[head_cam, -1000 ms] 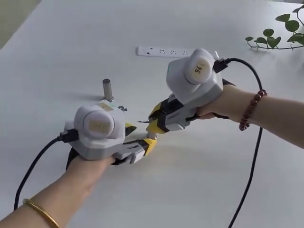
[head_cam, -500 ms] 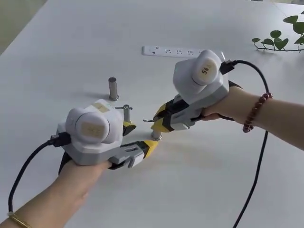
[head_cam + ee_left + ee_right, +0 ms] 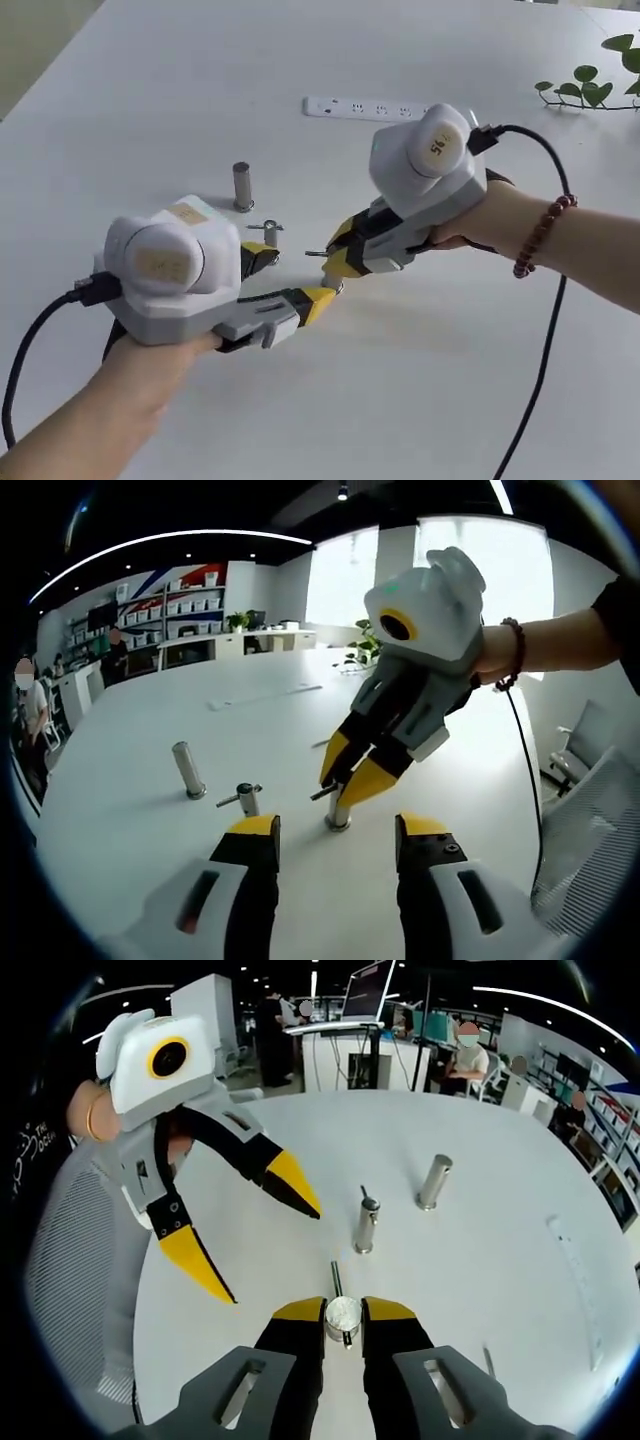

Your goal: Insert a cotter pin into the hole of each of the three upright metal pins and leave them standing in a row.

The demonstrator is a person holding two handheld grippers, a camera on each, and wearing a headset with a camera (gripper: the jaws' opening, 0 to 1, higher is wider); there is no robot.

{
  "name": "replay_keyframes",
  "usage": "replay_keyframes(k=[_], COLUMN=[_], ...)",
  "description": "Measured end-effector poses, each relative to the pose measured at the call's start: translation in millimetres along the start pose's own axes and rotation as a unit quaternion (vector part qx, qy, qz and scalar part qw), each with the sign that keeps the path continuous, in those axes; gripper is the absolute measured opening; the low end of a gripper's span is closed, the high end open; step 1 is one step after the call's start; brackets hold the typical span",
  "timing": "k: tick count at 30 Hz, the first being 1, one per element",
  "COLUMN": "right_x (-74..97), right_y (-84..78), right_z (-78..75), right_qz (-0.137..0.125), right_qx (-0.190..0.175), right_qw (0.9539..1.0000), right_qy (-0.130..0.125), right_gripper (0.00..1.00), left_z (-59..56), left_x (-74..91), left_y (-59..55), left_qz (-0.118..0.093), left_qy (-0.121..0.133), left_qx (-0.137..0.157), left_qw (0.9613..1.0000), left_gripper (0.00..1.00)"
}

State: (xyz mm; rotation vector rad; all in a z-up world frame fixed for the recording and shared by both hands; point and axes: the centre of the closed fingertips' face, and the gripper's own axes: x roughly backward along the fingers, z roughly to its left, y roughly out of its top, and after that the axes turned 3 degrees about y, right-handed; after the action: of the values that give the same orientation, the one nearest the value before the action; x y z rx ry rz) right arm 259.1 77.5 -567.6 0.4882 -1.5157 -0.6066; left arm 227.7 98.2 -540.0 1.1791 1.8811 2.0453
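Observation:
Three upright metal pins stand in a row. The far pin [image 3: 242,187] [image 3: 187,770] [image 3: 434,1182] is bare. The middle pin [image 3: 268,233] [image 3: 247,800] [image 3: 366,1224] has a cotter pin through its top. The near pin [image 3: 338,814] stands under my right gripper [image 3: 332,257] [image 3: 342,777] [image 3: 343,1312], which is shut on a thin cotter pin [image 3: 322,793] [image 3: 336,1278] held level at that pin's top. My left gripper [image 3: 287,278] [image 3: 338,832] is open, its yellow tips on either side of the near pin and apart from it.
A white power strip [image 3: 372,107] lies at the back of the white table [image 3: 150,80]. A green plant sprig [image 3: 585,88] reaches in at the far right. Cables trail from both grippers toward the table's near edge.
My left gripper has drawn back to the left, away from the near pin, and stays open. The right gripper holds the cotter pin at the same pin.

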Motion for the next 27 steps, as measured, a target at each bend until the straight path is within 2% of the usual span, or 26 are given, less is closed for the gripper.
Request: replay_keyframes(k=[5,8,16,18,21,27], right_x=[-0.8,-0.9,-1.4,-1.1,-2.2,-4.1], right_y=[1.4,2.0,1.6,2.4,3.6,6.1], right_z=[-3.0,-5.4,-13.0,-13.3,-16.9,-22.9], right_qz=[0.001,0.0,0.001,0.002,0.002,0.003], right_qx=[0.003,0.005,0.0,0.001,0.003,0.003], right_qw=[1.0,1.0,1.0,1.0,1.0,1.0], right_qy=[0.002,0.002,-0.003,-0.003,-0.003,-0.002], right_gripper=[0.08,0.08,0.08,0.08,0.08,0.08], left_z=[3.1,6.0,18.0,19.9,19.6,22.8], left_x=[10.8,16.8,23.2,25.4,28.5,30.7], left_y=[-2.8,-2.4,-7.0,-6.3,0.9,0.6], left_qz=[0.016,0.017,0.023,0.018,-0.006,-0.008], left_qy=[0.005,0.009,0.025,0.029,0.028,0.035], left_qx=[-0.02,-0.028,-0.023,-0.018,-0.007,-0.011], left_qw=[0.9997,0.9994,0.9992,0.9993,0.9996,0.9993], left_gripper=[0.49,0.5,0.53,0.53,0.53,0.53])
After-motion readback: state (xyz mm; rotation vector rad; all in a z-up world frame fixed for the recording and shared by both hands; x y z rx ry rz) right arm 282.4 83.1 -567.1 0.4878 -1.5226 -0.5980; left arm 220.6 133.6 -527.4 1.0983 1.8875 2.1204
